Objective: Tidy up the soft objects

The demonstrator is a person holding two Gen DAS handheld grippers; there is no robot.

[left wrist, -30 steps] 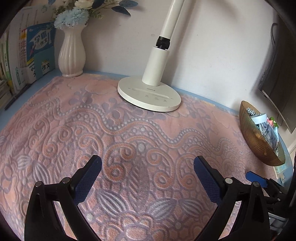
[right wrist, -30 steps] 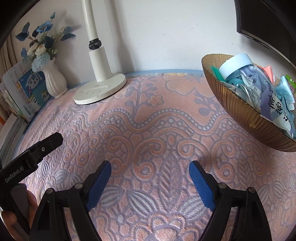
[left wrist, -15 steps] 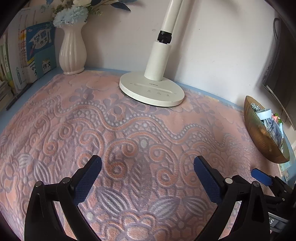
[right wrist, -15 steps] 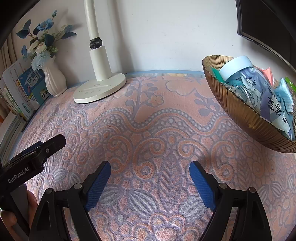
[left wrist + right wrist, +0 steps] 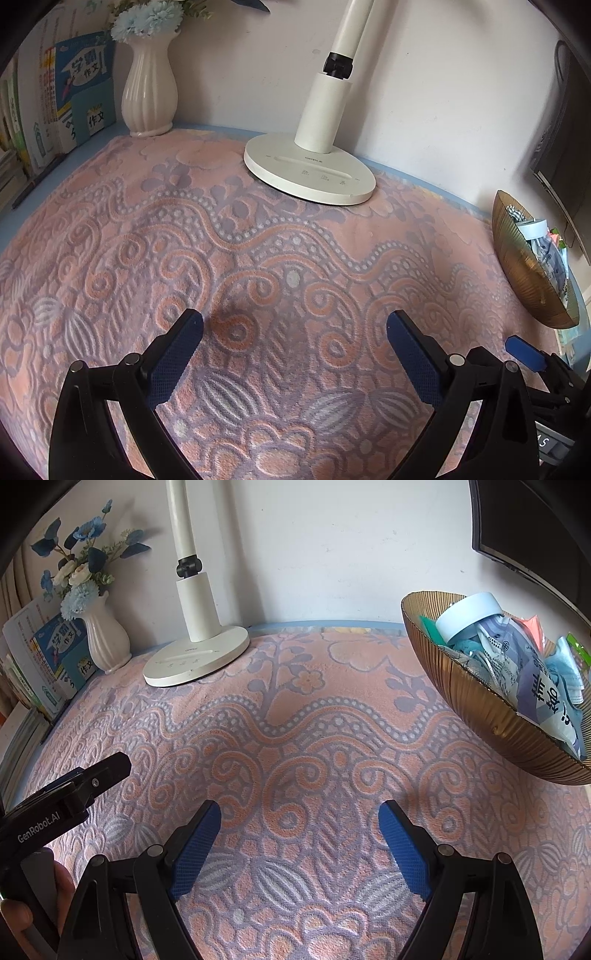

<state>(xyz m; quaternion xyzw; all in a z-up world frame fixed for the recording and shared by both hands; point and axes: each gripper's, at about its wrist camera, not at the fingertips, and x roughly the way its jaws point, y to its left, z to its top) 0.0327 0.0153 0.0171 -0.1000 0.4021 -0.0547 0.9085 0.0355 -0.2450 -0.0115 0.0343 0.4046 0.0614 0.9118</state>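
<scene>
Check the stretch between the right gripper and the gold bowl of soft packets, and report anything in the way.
Nothing visible blocks it. The right gripper, open, hangs over bare patterned blanket, and the gold bowl sits ahead to its right. The lamp base and vase stand off to the left.

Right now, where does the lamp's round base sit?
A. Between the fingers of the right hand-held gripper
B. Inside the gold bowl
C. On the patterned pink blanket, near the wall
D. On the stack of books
C: the white lamp base rests flat on the patterned blanket close to the wall, apart from the gold bowl.
</scene>
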